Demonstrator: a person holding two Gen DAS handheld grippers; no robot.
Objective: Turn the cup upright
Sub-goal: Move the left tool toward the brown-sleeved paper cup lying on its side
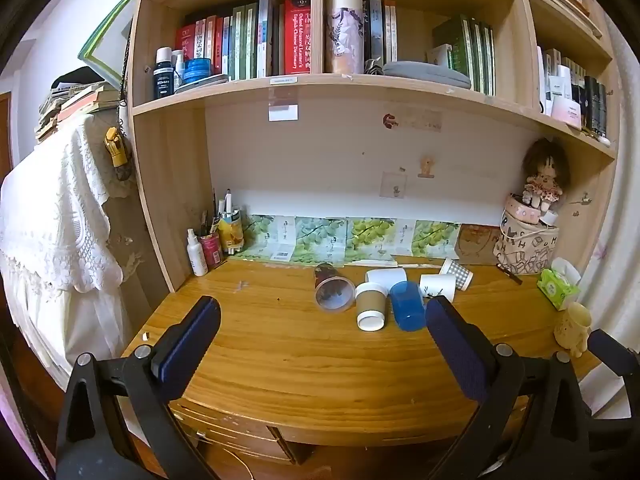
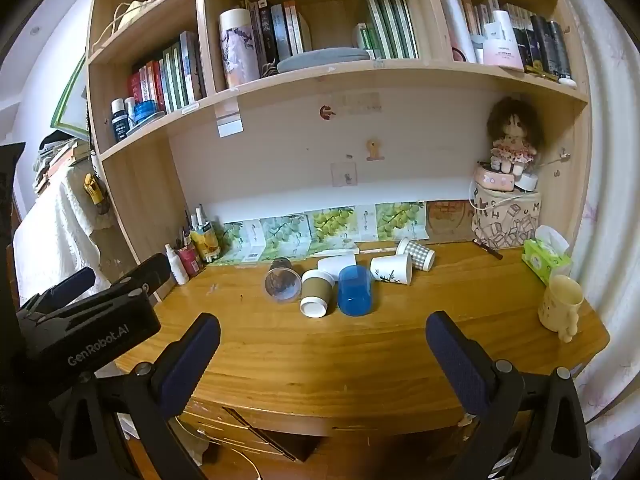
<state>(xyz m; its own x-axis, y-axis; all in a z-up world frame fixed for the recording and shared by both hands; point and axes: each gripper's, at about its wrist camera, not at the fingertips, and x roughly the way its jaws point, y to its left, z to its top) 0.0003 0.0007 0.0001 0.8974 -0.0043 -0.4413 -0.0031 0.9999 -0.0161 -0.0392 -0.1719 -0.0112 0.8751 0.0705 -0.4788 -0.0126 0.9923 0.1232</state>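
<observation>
While both tools hang back over the near edge of the honey-coloured wooden worktop [image 1: 280, 360], the left tool [image 1: 322, 330] and right tool [image 2: 322, 344] each with fingers spread wide and holding nothing, no flipping looks begun. Well ahead, mid-worktop, lie tipped cups: a translucent blue plastic cup [image 2: 355, 290], a brown-sleeved paper cup [image 2: 316, 292], a clear patterned tumbler [image 2: 282, 282], with white paper cups [image 2: 391, 269] behind.
</observation>
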